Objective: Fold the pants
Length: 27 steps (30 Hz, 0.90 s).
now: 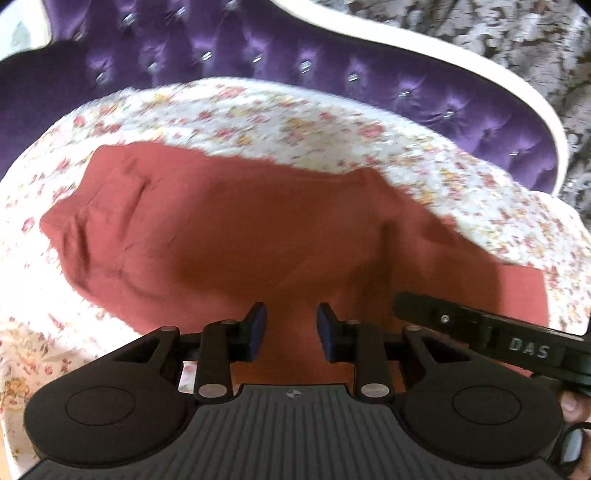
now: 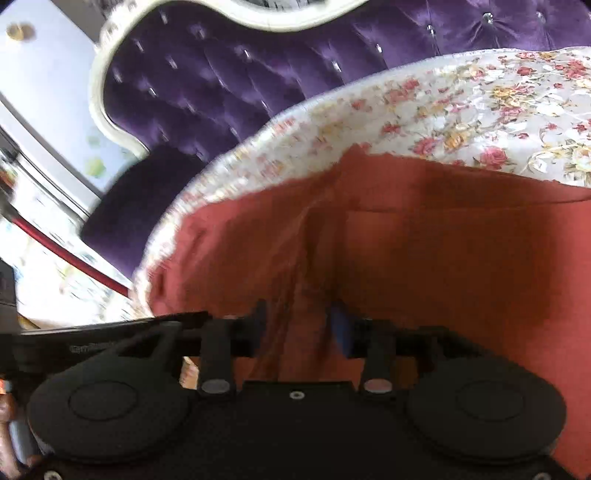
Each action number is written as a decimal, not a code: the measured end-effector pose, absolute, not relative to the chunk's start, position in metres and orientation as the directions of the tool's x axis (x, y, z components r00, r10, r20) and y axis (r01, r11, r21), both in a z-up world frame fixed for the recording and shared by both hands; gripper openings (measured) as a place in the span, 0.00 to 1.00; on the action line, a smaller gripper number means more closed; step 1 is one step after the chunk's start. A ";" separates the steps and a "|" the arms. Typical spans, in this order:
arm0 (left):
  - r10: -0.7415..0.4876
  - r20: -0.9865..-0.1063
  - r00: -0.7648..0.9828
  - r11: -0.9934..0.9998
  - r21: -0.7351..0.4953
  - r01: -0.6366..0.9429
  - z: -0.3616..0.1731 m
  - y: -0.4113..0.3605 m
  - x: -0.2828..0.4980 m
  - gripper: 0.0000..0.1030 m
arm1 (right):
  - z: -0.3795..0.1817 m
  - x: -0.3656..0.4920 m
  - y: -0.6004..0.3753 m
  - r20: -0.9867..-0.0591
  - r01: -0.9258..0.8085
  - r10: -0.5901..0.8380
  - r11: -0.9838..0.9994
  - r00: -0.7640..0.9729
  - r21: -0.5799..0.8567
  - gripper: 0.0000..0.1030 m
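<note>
One pair of rust-red pants (image 1: 229, 229) lies spread on a floral bedspread (image 1: 258, 114), the landmark here; the cloth shows several creases toward its left end and one straight seam or fold line in the right wrist view. Behind the bedspread stands one purple tufted headboard (image 1: 229, 48) with small shiny buttons and a cream frame (image 1: 458, 74); beyond that frame, a grey patterned wall or curtain (image 1: 480, 29). Left gripper (image 1: 291, 326) hovers over the near edge of the pants, blue pads apart, nothing between them but cloth lying below. The black body of the right gripper crosses the left view's lower right corner, blocking part of the pants. Right gripper (image 2: 297, 325) is low over a raised ridge of red fabric; jaws apart, the ridge between them, pads not visibly pressing, though blur limits this. A red bar (image 2: 74, 254) runs off the bedspread's left side, over pale floor.
</note>
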<state>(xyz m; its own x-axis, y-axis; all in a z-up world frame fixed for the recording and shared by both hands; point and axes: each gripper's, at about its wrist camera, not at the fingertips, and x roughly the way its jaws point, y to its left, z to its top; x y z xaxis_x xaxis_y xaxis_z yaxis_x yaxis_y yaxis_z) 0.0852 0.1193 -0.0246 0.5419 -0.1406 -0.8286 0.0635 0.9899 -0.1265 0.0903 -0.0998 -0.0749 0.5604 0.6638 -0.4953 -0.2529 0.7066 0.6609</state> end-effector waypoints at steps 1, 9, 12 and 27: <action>-0.154 -0.821 0.549 0.988 -0.132 0.081 -0.021 0.114 0.084 0.28 | -0.068 0.087 -0.105 -0.473 -0.263 0.660 0.705 0.584 0.659 0.52; -0.213 -0.817 0.536 0.969 -0.105 0.224 -0.028 0.051 0.094 0.29 | -0.057 0.055 -0.194 -0.560 -0.041 0.325 0.887 0.762 0.460 0.53; -0.213 -0.839 0.500 0.961 -0.087 0.264 -0.049 0.032 0.097 0.29 | -0.077 0.050 -0.221 -0.662 0.069 0.172 0.945 0.729 0.321 0.53; -0.177 -0.858 0.483 0.957 -0.035 0.288 -0.075 0.020 0.091 0.30 | -0.102 0.049 -0.247 -0.666 0.127 0.157 0.926 0.729 0.357 0.19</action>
<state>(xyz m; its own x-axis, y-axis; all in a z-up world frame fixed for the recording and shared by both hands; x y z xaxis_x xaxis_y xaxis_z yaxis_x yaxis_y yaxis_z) 0.0914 0.0202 -0.0754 0.4825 -0.1768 -0.8579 0.2880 0.9570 -0.0352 0.0494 -0.2467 -0.1016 0.7294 0.1566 -0.6660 0.1270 0.9255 0.3567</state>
